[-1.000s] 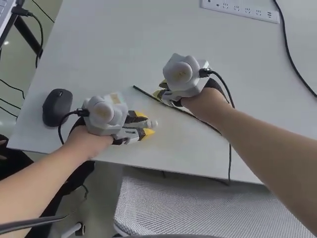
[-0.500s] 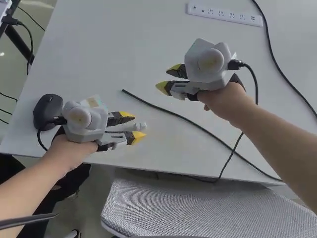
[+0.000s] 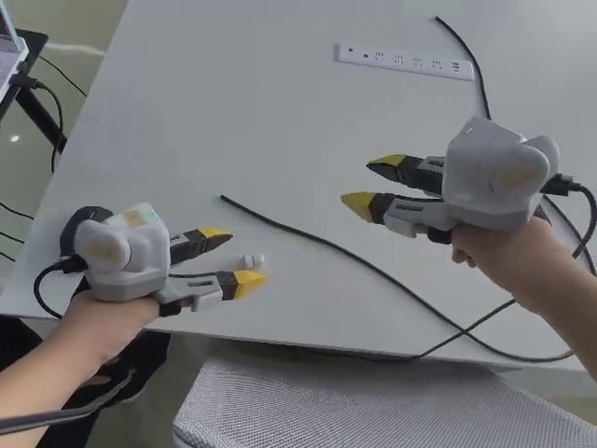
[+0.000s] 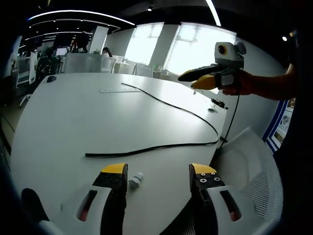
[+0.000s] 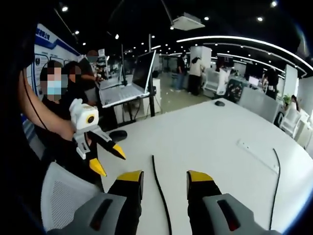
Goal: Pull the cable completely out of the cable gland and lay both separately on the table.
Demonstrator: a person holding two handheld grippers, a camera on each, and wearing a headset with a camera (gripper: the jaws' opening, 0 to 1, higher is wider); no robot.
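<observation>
White office table [image 3: 233, 93], black cable [image 3: 308, 238] across

Left gripper [image 3: 233, 257]: pale grey moulded housing [image 3: 121, 261], rounded knob [image 3: 101, 245] set at housing rear, small pale-yellow label [image 3: 140, 217] stuck on housing top. Black jaws capped with yellow tips, mounted at housing front. Black lead [image 3: 45, 275] fed into housing rear.

Right gripper [image 3: 366, 184]: same pale grey housing, black jaws, yellow tips; black lead [image 3: 574, 189] plugged at housing rear.

Left gripper view: grey jaw shells cut with dark oblong slots [image 4: 88, 205]; small dark screw holes [image 4: 203, 179] seen just behind yellow tip.
</observation>
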